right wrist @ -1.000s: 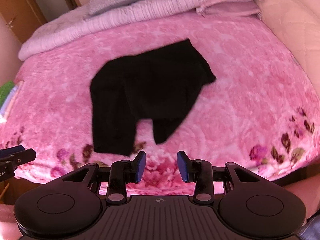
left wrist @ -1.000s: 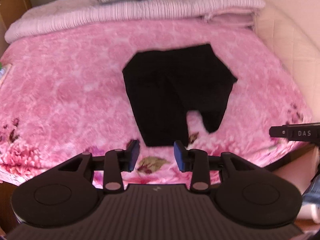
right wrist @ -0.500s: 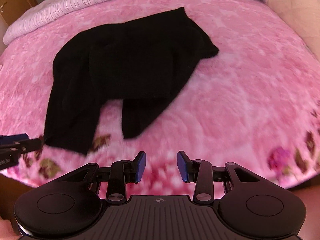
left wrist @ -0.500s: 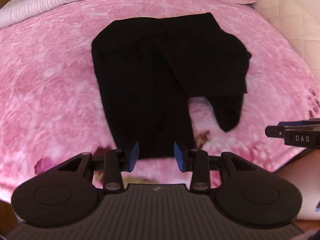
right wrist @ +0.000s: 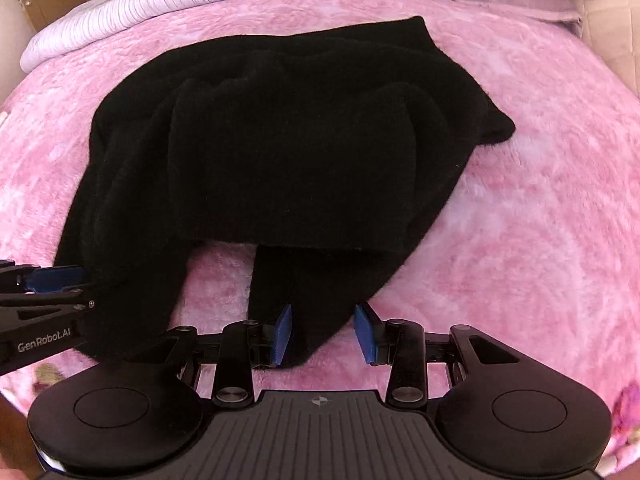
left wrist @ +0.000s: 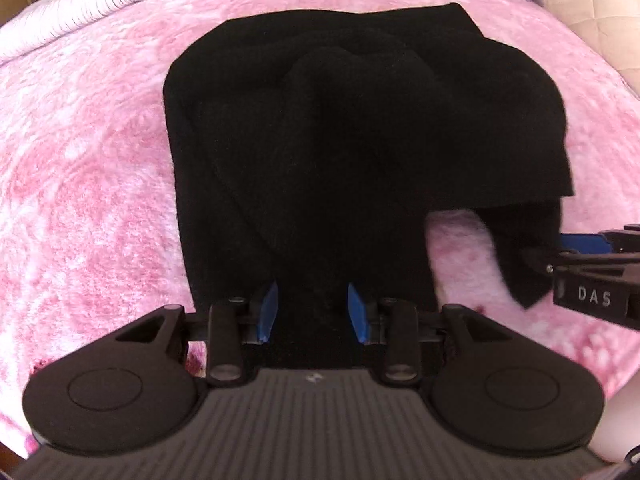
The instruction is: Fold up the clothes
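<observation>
The black pants (left wrist: 320,152) are lying on the pink blanket (left wrist: 88,168), looking soft, floppy and light. The left gripper (left wrist: 312,312) and right gripper (right wrist: 323,334) are waiting wide open, each with a leg end at 12 o'clock. Those ends look best for grabbing. No boxes or baskets are showing.

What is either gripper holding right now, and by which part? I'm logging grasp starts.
Nothing is held yet. The left gripper and right gripper are open, each straddling a near end of the black garment.
</observation>
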### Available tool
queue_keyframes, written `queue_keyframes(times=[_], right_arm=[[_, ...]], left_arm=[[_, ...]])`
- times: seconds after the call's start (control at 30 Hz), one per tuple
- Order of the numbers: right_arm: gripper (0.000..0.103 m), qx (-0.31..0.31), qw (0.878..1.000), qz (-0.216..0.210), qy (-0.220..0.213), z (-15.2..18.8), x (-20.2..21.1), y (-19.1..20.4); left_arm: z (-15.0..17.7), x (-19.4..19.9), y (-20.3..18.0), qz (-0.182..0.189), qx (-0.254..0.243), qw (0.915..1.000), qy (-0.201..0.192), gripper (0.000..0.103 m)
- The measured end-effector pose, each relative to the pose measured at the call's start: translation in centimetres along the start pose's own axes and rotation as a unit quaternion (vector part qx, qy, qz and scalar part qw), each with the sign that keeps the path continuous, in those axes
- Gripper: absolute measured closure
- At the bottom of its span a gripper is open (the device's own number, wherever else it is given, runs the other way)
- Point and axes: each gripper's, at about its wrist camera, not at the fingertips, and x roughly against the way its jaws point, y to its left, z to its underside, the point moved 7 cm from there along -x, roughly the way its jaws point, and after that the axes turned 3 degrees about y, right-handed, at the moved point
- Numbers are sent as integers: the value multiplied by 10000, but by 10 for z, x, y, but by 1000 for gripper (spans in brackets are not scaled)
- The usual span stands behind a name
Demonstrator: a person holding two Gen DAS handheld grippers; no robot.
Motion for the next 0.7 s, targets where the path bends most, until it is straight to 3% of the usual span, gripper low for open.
queue_keyframes(times=[0.13,0.17,0.23,0.33,0.4,0.47,0.53,0.57,0.63,0.7], right_arm=[[66,372,9985,268,-303,2,-4,3],[82,368,9982,338,-325,2,-3,-1],[98,182,9980,497,-348,2,3,-12],[99,-559,9954,718,-296,10,20,-53],[99,-894,9944,546,-130,18,29,-77],[97,-1367,9905,92,127,25,34,-97],[85,-2026,9779,-373,349,31,38,-118],[67,-2336,9700,-572,366,32,40,-127],[46,-2976,9484,-1078,198,28,44,-143],[38,-3483,9281,-1319,1,19,43,-152]], left_arm=[[-1,-1,8,40,58,9998,-195,88],[-1,1,12,44,139,9997,-216,93],[2,8,27,175,498,9982,-275,93],[13,25,58,18,942,9947,-418,94],[22,35,80,16,1213,9917,-419,94],[29,38,91,571,1637,9846,-234,90],[33,42,100,1069,2072,9723,-176,84],[33,45,103,1286,2296,9645,-214,82],[30,46,109,1594,2718,9483,-367,76],[25,45,113,1813,3110,9316,-501,68]])
